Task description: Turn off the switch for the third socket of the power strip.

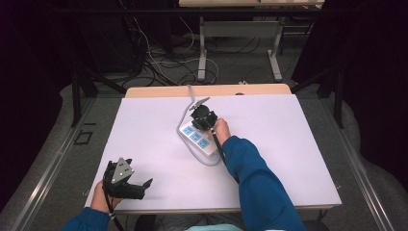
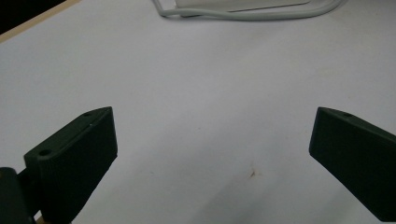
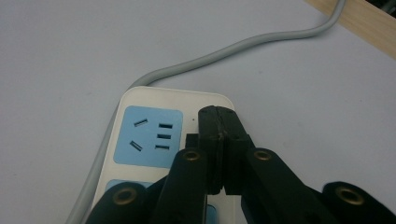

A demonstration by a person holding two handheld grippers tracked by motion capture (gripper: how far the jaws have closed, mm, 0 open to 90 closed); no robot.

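A white power strip (image 1: 198, 138) with blue socket faces lies near the middle of the white table (image 1: 288, 144); its grey cable (image 1: 184, 114) curls off toward the far edge. My right gripper (image 1: 204, 117) is shut with nothing between its jaws, and its tips hang over the strip's far end. In the right gripper view the closed tips (image 3: 218, 122) sit beside a small black part (image 3: 191, 139) on the power strip (image 3: 140, 100), just right of a blue socket (image 3: 148, 136). My left gripper (image 1: 146, 188) rests open at the table's near left corner; its jaws (image 2: 212, 116) stand wide over bare table.
The strip's cable (image 2: 252, 15) and body (image 2: 243, 3) lie along the top edge of the left gripper view. A wooden table edge (image 1: 207, 90) runs along the far side. Beyond it stand metal table legs (image 1: 202, 48) and loose floor cables (image 1: 163, 62).
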